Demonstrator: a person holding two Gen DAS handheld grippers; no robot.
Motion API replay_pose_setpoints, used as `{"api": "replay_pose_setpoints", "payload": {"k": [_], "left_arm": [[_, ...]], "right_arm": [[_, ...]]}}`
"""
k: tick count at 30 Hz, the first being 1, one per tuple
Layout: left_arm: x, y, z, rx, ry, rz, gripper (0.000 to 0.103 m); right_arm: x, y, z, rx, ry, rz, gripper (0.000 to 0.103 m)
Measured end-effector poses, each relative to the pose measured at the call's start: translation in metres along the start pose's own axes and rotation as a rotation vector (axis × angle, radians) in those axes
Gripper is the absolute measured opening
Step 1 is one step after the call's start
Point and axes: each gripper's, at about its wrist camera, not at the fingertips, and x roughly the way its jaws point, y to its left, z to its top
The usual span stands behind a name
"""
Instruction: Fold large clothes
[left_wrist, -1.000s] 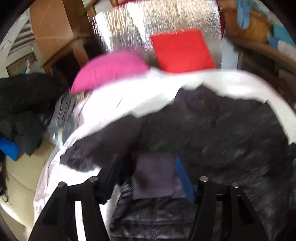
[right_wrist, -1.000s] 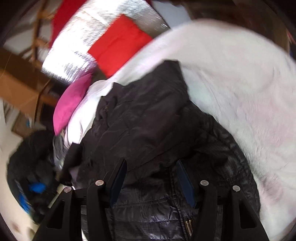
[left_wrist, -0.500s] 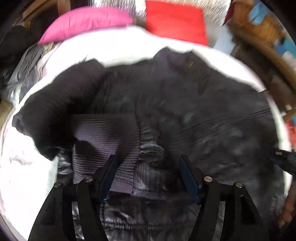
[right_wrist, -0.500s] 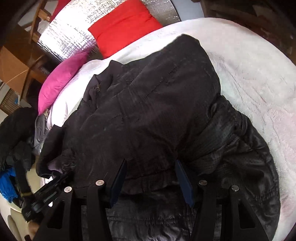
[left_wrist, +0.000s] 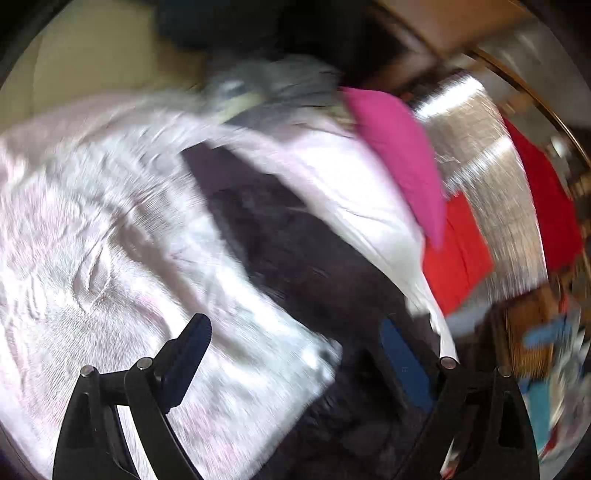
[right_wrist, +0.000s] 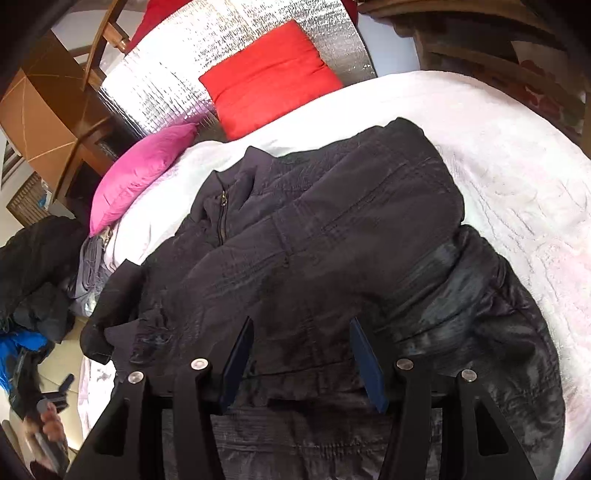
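Note:
A large dark quilted jacket (right_wrist: 332, 240) lies on a white bedspread (right_wrist: 517, 177), zip and collar toward the pillows, one sleeve folded across its front. My right gripper (right_wrist: 302, 325) hovers over the jacket's lower part, jaws half apart; both blue pads show bare, so nothing is pinched. The left wrist view is blurred: my left gripper (left_wrist: 293, 325) has its jaws wide and opening, with nothing between them, above the bedspread (left_wrist: 92, 258) and the jacket's (left_wrist: 303, 258) edge. A hand (right_wrist: 48, 424) shows at the lower left of the right wrist view.
A pink pillow (right_wrist: 147, 166) and a red pillow (right_wrist: 269, 74) lean on a silver foil sheet (right_wrist: 166, 74) at the bed's head. Grey clothes (right_wrist: 88, 266) and a dark clothes pile (right_wrist: 33, 266) sit left of the bed. Wooden furniture (right_wrist: 44, 110) stands behind.
My left gripper let go of the ribbed cuff, swung off the jacket to the bed's left side, rolled and widened its jaws. The sleeve now lies across the jacket. The right gripper shifted only slightly.

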Motion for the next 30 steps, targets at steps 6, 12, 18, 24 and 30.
{"api": "replay_pose_setpoints", "payload": {"k": [6, 12, 18, 24, 30], "left_arm": [[0.061, 0.016, 0.005, -0.161, 0.036, -0.043, 0.082], [0.092, 0.014, 0.033, -0.159, -0.035, 0.006, 0.065], [0.109, 0.019, 0.049, -0.102, -0.050, 0.081, 0.011], [0.069, -0.026, 0.036, 0.078, -0.119, 0.052, 0.007], [0.022, -0.118, 0.005, 0.369, -0.151, 0.012, 0.006]], "right_arm": [[0.011, 0.005, -0.001, -0.018, 0.012, -0.025, 0.058], [0.018, 0.010, -0.002, -0.077, 0.020, -0.059, 0.058], [0.022, 0.009, 0.001, -0.074, 0.022, -0.058, 0.058], [0.021, 0.002, 0.005, -0.027, 0.026, -0.032, 0.058], [0.010, -0.011, 0.007, 0.040, 0.017, -0.008, 0.058]]}}
